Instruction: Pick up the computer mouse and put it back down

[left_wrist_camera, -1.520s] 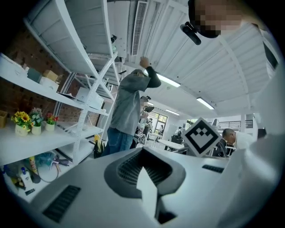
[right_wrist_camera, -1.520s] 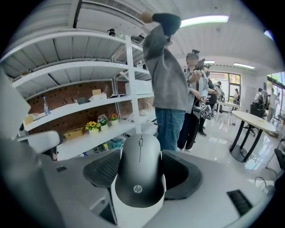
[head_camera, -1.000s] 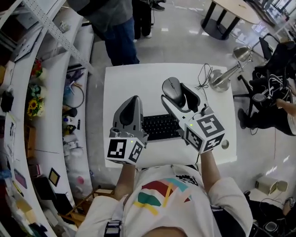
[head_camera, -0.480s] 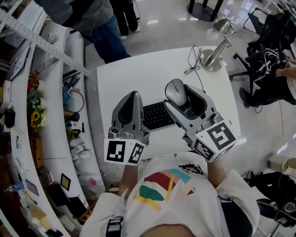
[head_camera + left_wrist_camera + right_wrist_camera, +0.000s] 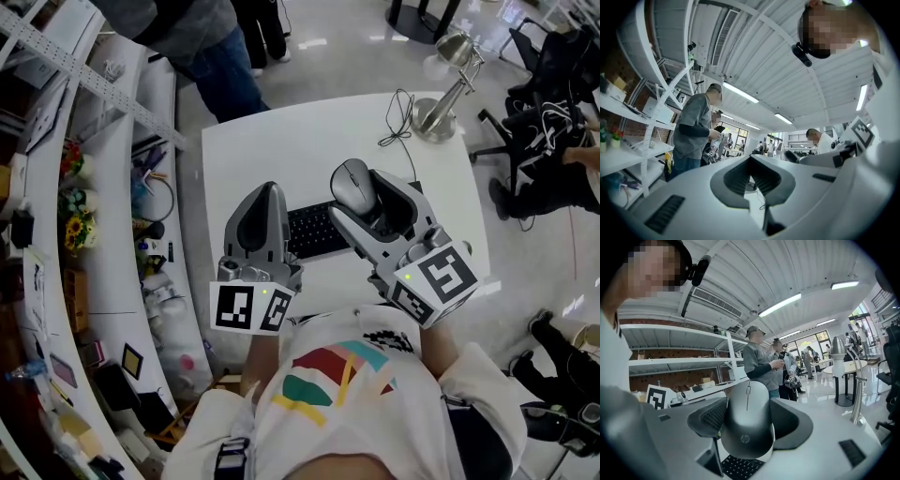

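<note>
A dark grey computer mouse point(image 5: 352, 180) point(image 5: 747, 425) hangs above the white table point(image 5: 272, 150), over the right end of the black keyboard point(image 5: 314, 234). My right gripper point(image 5: 366, 199) point(image 5: 749, 420) is shut on it, one pad on each side, the mouse's tail toward the camera in the right gripper view. My left gripper point(image 5: 266, 195) point(image 5: 753, 164) hovers over the keyboard's left end, its jaws shut with nothing between them. The two grippers are side by side and apart.
A silver desk lamp point(image 5: 439, 111) and a thin black cable point(image 5: 397, 120) are at the table's far right corner. A person point(image 5: 202, 42) stands beyond the far edge. Cluttered white shelves point(image 5: 103, 197) run along the left. A black chair point(image 5: 544, 112) is to the right.
Both grippers have drawn back toward the person and risen a little, the mouse staying in the right one. Over the last half second they have kept almost still.
</note>
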Available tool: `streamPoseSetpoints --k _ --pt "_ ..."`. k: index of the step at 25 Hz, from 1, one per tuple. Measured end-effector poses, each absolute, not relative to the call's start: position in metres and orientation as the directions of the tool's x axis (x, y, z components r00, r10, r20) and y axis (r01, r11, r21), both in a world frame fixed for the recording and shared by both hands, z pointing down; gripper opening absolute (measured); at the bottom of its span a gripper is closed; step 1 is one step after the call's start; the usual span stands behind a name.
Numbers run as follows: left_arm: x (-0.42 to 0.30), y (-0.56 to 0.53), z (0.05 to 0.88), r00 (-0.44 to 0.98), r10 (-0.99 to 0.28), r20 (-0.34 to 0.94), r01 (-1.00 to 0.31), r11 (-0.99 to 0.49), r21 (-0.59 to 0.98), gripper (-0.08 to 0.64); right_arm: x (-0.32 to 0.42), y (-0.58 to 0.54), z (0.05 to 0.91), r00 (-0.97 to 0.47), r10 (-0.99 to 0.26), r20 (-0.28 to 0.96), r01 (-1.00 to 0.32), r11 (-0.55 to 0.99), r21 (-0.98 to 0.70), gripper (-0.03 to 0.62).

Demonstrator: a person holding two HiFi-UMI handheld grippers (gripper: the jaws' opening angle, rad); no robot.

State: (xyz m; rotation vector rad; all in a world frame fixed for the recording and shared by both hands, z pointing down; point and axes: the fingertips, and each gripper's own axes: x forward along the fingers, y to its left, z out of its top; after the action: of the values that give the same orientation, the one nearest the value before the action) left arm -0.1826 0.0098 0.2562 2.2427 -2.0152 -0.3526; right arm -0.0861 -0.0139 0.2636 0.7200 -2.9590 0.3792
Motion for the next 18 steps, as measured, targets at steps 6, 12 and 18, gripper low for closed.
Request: streamPoseSetpoints --k 6,12,18 --pt "-0.184 0.012 0.254 0.099 -0.988 -0.117 -0.959 -0.126 0.255 0.046 -0.086 -0.014 0.267 -0.883 -0.448 0.138 -0.468 0.858 -0.212 0.302" --pt "-0.176 0.000 0.270 0.130 -0.989 -0.065 -0.941 -0.144 0.307 0.046 -0.071 -0.030 0.275 -0.859 -0.489 0.154 -0.512 0.831 -0.216 0.302" --pt "-0.146 -0.025 0.297 0.190 -0.982 0.002 -0.931 -0.179 0.318 0.046 -0.022 -0.069 0.304 -0.775 -0.594 0.217 -0.631 0.744 -0.219 0.302"
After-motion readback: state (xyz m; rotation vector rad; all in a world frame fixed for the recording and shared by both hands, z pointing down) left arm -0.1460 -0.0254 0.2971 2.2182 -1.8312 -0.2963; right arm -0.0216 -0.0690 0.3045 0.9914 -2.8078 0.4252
